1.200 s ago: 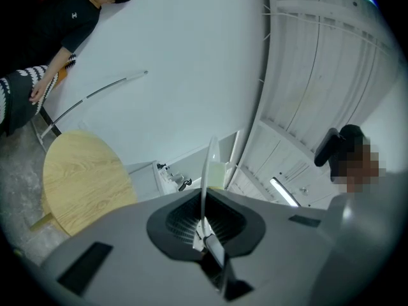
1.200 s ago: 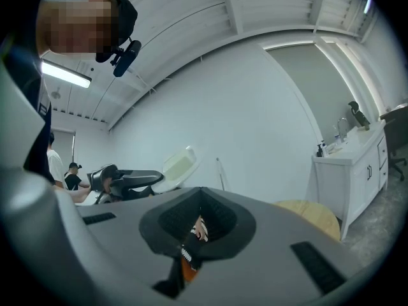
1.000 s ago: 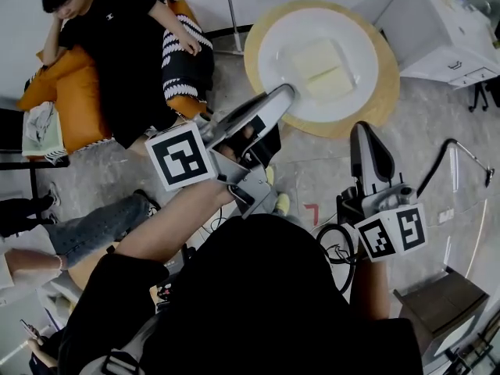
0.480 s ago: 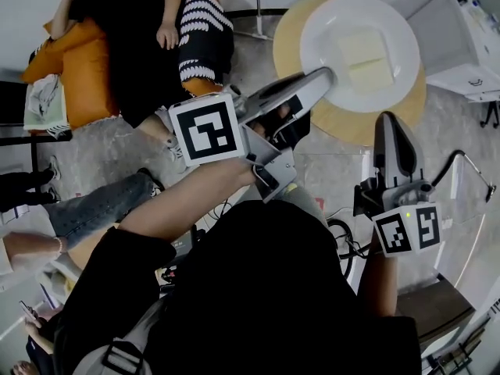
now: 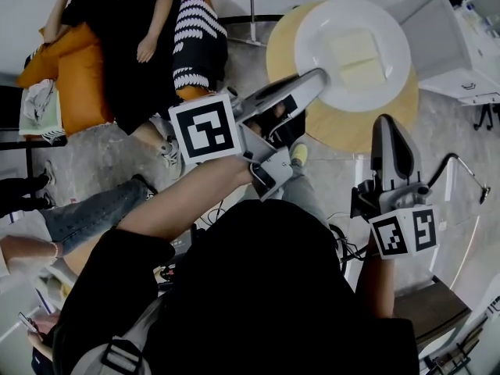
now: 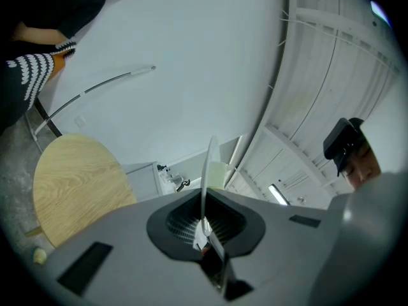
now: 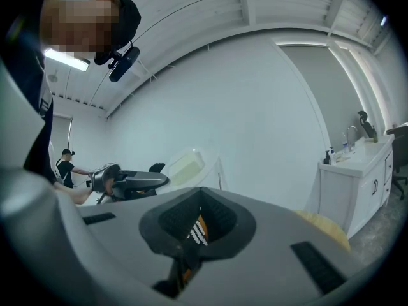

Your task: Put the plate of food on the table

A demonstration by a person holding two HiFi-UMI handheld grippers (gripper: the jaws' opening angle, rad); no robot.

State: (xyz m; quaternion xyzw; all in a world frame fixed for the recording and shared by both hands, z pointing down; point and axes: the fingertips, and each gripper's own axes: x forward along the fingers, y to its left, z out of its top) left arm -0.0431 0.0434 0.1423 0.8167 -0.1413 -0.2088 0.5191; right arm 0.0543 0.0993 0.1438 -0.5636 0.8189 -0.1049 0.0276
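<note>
A white plate (image 5: 312, 33) carries two pale yellow slabs of food (image 5: 355, 59). It hangs over the round wooden table (image 5: 367, 127). My left gripper (image 5: 316, 80) is shut on the plate's near rim. In the left gripper view the plate (image 6: 208, 164) stands edge-on between the pads of the left gripper (image 6: 205, 218), with the table (image 6: 76, 183) to the left. My right gripper (image 5: 389, 127) is to the right of the plate, apart from it, shut and holding nothing. The right gripper view shows the right gripper (image 7: 199, 225) with its jaws together and the plate (image 7: 182, 164) beyond.
A person sits on an orange sofa (image 5: 70, 92) at the upper left, beside a striped cushion (image 5: 199, 41). A white cabinet (image 5: 449, 45) stands right of the table. Another person's legs in jeans (image 5: 86, 217) are at the left. A thin stand pole (image 5: 251, 6) rises behind the table.
Both grippers have shifted up and to the right in the head view. The plate has gone with the left gripper, still clamped, and stays over the round table.
</note>
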